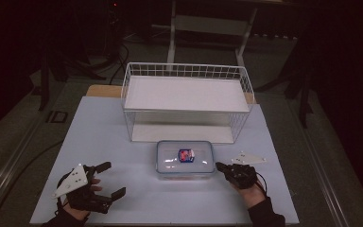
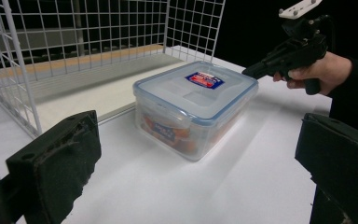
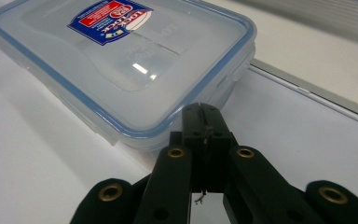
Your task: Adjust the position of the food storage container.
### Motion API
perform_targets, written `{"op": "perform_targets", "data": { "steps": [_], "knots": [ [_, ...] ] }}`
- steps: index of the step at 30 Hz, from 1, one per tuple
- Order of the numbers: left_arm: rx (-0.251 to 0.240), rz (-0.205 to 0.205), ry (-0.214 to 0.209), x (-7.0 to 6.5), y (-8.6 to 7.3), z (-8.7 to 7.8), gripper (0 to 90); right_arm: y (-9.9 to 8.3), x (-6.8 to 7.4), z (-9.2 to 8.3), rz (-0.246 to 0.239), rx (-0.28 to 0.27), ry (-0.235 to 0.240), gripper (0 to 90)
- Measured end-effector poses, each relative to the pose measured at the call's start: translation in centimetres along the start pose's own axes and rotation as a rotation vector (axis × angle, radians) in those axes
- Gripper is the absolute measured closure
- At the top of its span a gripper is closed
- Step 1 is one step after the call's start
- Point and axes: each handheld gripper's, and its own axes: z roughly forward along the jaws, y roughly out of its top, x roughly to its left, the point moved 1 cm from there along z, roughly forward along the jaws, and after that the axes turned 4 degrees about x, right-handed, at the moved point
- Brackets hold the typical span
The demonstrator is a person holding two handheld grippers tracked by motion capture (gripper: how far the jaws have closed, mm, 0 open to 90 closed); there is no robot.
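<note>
Tongs in the right hand (image 1: 221, 166) sit at the lower right of the high view, clenched tight with nothing between the jaws, their tip just beside the right end of the lidded plastic box (image 1: 185, 158). That hand comes up from the bottom edge in a dark sleeve, the wrist angled so the tongs point left toward the box. In the right gripper view the closed jaws rise from the bottom centre and their tip lies at the box's near corner; whether it touches the rim I cannot tell.

Left tongs (image 1: 111, 179) are at the lower left of the high view, released, the jaws spread wide and aimed right across the bare worktop (image 1: 123, 137), well apart from the box. In the left gripper view the two black pads (image 2: 56, 163) stand at the bottom corners with the box between and beyond them.

Centre of the high view holds the box, on the worktop just in front of the white wire basket (image 1: 186, 101). Its clear lid has a blue seal line and a red-and-blue label (image 3: 109, 21); the white lettering on it appears upside down and is too blurred to read with certainty. Orange contents show through the wall.
</note>
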Motion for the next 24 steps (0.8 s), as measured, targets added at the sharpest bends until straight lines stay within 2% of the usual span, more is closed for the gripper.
{"op": "perform_targets", "data": {
  "steps": [3, 7, 9, 11, 13, 16, 18, 19, 20, 22, 24],
  "knots": [
    [0.0, -0.002, 0.0, -0.1, 0.0, 0.1, 0.3, 0.3, 0.6, 0.3, -0.014, 0.004, 0.012, 90.0],
    [-0.002, -0.011, -0.005, -0.2, 0.1, 0.3, 0.3, 0.4, 0.5, 0.3, -0.014, -0.005, 0.017, 90.0],
    [-0.011, -0.019, -0.013, -0.2, 0.1, 0.5, 0.3, 0.5, 0.5, 0.1, -0.018, -0.012, 0.004, 89.7],
    [0.005, -0.008, -0.016, -0.2, 0.3, 0.7, 0.3, 0.7, 0.5, -0.4, -0.005, -0.026, 0.02, 86.1],
    [0.021, 0.011, -0.024, -0.3, 0.5, 1.0, 0.3, 0.9, 0.6, -1.0, -0.011, -0.045, 0.017, 82.9],
    [0.053, -0.002, -0.055, -0.5, 1.0, 1.6, 0.3, 1.2, 0.7, -2.0, -0.005, -0.081, 0.027, 75.7],
    [0.053, -0.002, -0.055, -0.5, 1.0, 1.6, 0.3, 1.3, 0.7, -2.2, -0.005, -0.094, 0.032, 75.7],
    [0.075, -0.003, -0.059, -0.8, 1.3, 2.2, 0.3, 1.3, 0.7, -2.2, -0.005, -0.094, 0.032, 71.6],
    [0.103, -0.007, -0.062, -1.0, 1.6, 2.7, 0.3, 1.4, 1.1, -2.8, -0.016, -0.13, 0.061, 51.5],
    [0.125, -0.004, -0.048, -1.2, 2.0, 3.2, 0.3, 1.5, 1.3, -3.0, -0.008, -0.152, 0.104, 36.0],
    [0.117, -0.007, -0.05, -1.2, 2.4, 3.5, 0.3, 1.6, 1.4, -3.1, -0.006, -0.171, 0.119, 32.5]
  ]
}}
